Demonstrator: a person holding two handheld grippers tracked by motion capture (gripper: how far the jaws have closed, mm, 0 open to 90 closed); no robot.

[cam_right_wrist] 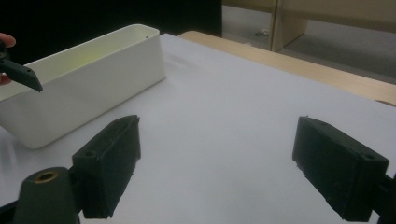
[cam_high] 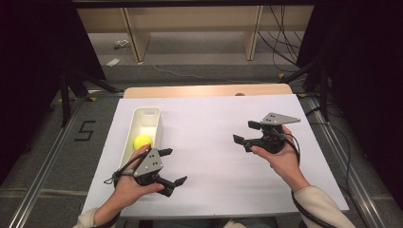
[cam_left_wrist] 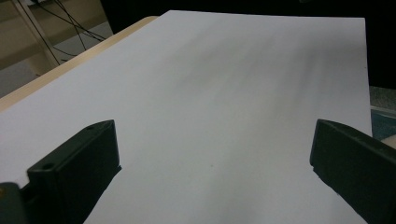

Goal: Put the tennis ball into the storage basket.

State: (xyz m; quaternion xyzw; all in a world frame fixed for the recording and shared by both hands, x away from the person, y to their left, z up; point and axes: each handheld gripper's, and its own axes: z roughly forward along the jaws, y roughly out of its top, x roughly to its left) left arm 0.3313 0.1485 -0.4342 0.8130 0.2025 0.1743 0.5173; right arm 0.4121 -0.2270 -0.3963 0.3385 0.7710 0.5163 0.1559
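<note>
1. Two grippers, both spread wide with nothing between the jaws: left gripper near the desk's front-left corner, right gripper toward its right edge.
2. Yellow ball sits inside the white bin along the left edge.

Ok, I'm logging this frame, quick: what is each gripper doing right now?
Left gripper: open, holding nothing, beside the white bin.
Right gripper: open, holding nothing, above the white sheet.

Our cream sleeves, our black two-jaw left gripper and right gripper, each topped by a grey three-cornered plate, black cables trailing
</note>
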